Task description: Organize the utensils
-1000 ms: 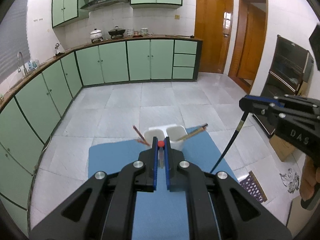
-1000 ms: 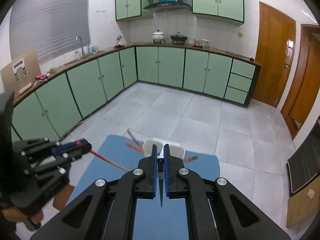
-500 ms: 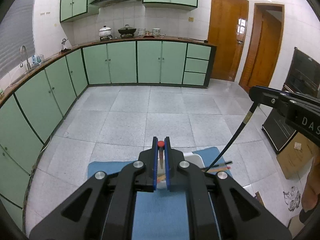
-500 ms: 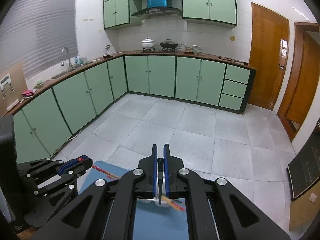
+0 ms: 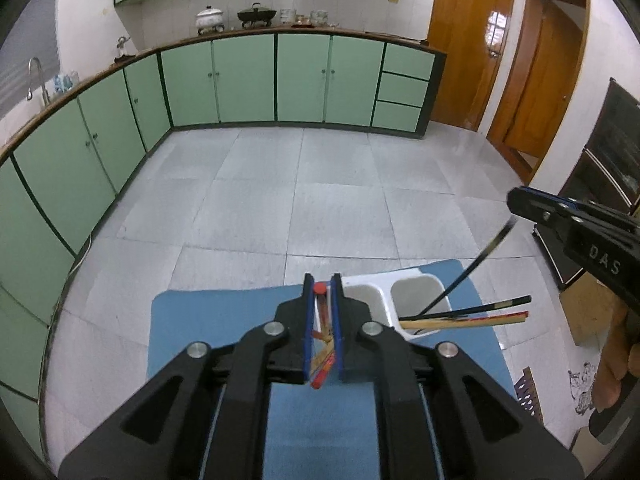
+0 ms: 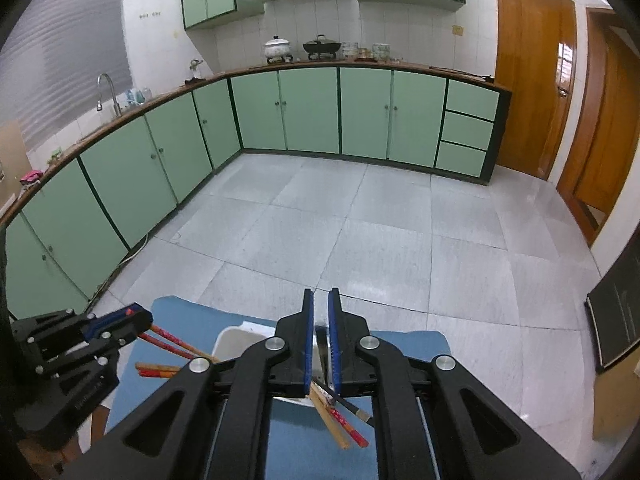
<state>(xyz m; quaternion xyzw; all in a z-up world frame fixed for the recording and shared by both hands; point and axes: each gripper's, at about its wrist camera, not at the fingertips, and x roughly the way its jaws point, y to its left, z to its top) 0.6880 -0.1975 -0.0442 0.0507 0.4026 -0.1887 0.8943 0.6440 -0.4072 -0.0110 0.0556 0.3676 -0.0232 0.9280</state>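
Note:
A white two-compartment holder (image 5: 416, 286) stands on a blue mat (image 5: 224, 320). My left gripper (image 5: 320, 286) is shut on a red-tipped chopstick (image 5: 319, 289) above the holder's left compartment. My right gripper (image 6: 318, 308) is shut on a black chopstick (image 5: 472, 266) whose lower end is in the right compartment. Several chopsticks (image 5: 472, 318) lean out of that right compartment. In the right wrist view the holder (image 6: 234, 342) lies under my fingers, and the left gripper (image 6: 132, 320) holds its red chopstick (image 6: 172, 340) over it.
Green kitchen cabinets (image 5: 240, 80) line the far and left walls across a grey tiled floor (image 5: 320, 200). Wooden doors (image 5: 472, 40) are at the right. A dark oven (image 5: 612, 160) stands on the far right. The mat's far edge is just beyond the holder.
Both grippers have tilted down and moved over the holder. The black chopstick's tip has gone into the right compartment. The red chopstick now hangs over the left compartment.

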